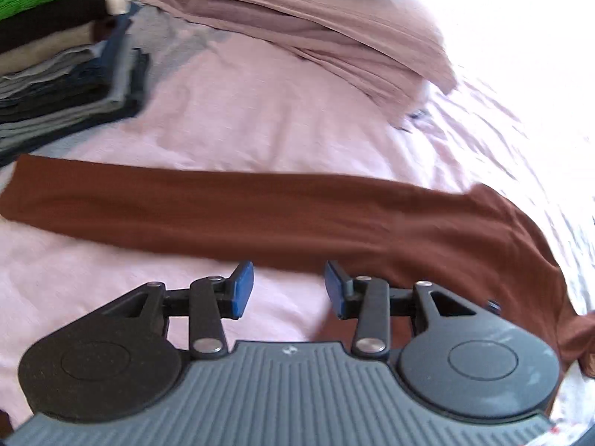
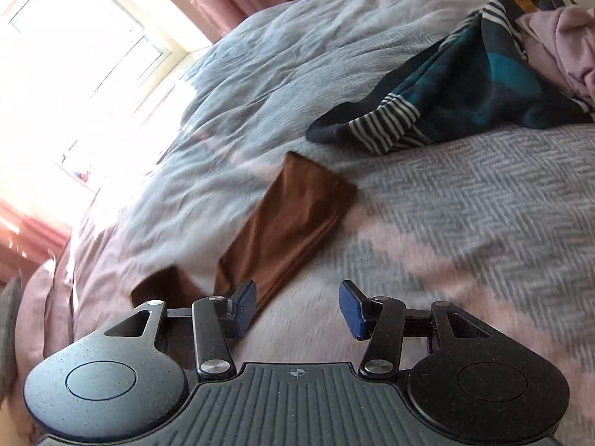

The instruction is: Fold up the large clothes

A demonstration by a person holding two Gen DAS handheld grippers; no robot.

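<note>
Fingers of the left gripper (image 1: 289, 290) stand apart with nothing between their blue pads, only the pink bedcover (image 1: 260, 111) showing in the gap. Just past the tips lies the task's thing, a rust-brown garment (image 1: 230, 212): one long sleeve stretched flat and smooth across the bed, widening at the right into the body, which runs under the gripper's right side and off the lower right edge. The gripper tilts downward over it without touching it.

Fingers of the right gripper (image 2: 297, 308) are also parted, a little wider, and hold nothing. The left pad (image 2: 245, 306) sits over the edge of another brown sleeve (image 2: 290, 223) of the same garment; whether it touches the cloth I cannot tell. That sleeve lies straight, its cuff toward the far side of the bed, with a few long creases. This gripper too points down at the bed.

Farther out, a stack of folded clothes (image 1: 67, 74) sits at the left, and a heap of unfolded clothes (image 2: 483, 74) at the far right
</note>
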